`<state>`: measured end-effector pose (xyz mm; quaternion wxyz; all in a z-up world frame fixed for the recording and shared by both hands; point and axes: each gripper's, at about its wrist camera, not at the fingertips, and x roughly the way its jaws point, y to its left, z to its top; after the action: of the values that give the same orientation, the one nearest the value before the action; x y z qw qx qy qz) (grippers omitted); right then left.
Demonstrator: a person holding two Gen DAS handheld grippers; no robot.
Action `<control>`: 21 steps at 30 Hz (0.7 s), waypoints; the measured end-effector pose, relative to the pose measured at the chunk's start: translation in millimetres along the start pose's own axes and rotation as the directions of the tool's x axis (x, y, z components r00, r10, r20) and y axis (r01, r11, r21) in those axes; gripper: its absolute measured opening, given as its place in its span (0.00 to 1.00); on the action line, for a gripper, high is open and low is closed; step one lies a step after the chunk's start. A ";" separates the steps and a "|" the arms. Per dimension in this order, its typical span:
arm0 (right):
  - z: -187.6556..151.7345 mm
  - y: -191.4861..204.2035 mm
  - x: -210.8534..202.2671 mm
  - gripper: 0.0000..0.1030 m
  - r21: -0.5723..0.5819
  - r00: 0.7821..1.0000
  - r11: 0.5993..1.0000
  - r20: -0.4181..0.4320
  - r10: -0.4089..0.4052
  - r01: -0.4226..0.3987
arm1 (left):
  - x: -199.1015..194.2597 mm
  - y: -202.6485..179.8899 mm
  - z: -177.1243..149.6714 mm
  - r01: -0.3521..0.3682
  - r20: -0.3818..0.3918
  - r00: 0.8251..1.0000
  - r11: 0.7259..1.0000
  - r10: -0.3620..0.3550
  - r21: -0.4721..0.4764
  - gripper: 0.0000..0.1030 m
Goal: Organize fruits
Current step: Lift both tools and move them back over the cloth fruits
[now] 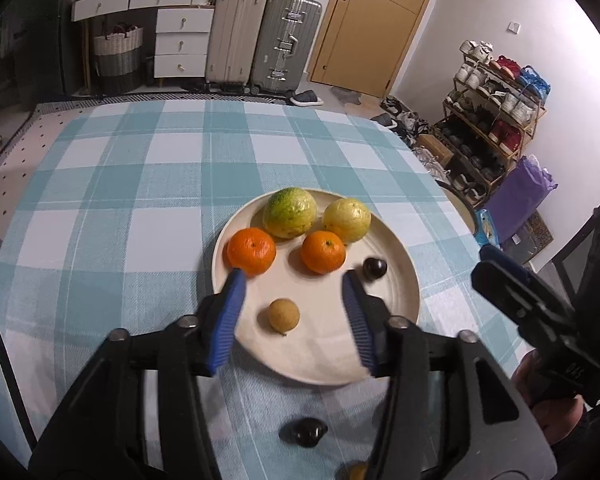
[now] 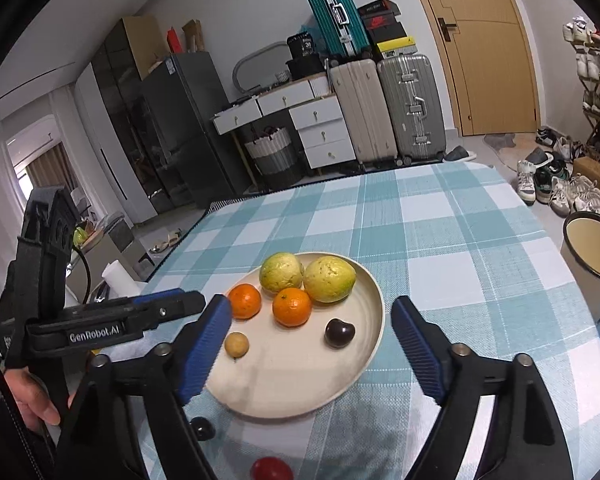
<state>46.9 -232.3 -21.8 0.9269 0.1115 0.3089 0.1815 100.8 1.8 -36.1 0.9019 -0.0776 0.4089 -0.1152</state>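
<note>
Where checked tablecloth (image 1: 140, 184) spreads — suitcases (image 1: 260, 40), door (image 1: 376, 20)

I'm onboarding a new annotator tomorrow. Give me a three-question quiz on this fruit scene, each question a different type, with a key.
1. True or false: the left gripper is shut on an orange.
2. Multiple choice: how many fruits lie on the plate? A) four B) six C) eight
3. Fill in: the dark cherry off the plate rests on the checked ____.

Key
1. False: it is open and empty, like the right gripper.
2. B: two yellow-green fruits, two oranges, one small tan fruit, one dark cherry.
3. Tablecloth.
</note>
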 end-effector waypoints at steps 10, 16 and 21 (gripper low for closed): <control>-13.3 12.1 -19.6 0.94 -0.014 1.000 1.000 0.000 0.012 -0.012 | -26.6 -10.6 -23.4 -0.054 0.018 0.998 0.998 0.053 0.016 0.79; -21.6 22.1 -29.6 0.97 -0.035 1.000 0.999 0.004 0.021 -0.020 | -34.8 -12.8 -36.2 -0.072 0.004 0.997 0.997 0.072 0.022 0.86; -29.2 26.6 -37.7 0.99 -0.039 1.000 0.999 0.001 0.029 -0.028 | -42.8 -12.5 -49.0 -0.084 0.018 0.996 0.996 0.084 0.012 0.98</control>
<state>-6.2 -220.6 -16.1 0.9265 0.0978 0.3029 0.2006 34.6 -0.9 -34.4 0.9100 -0.0558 0.4032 -0.0791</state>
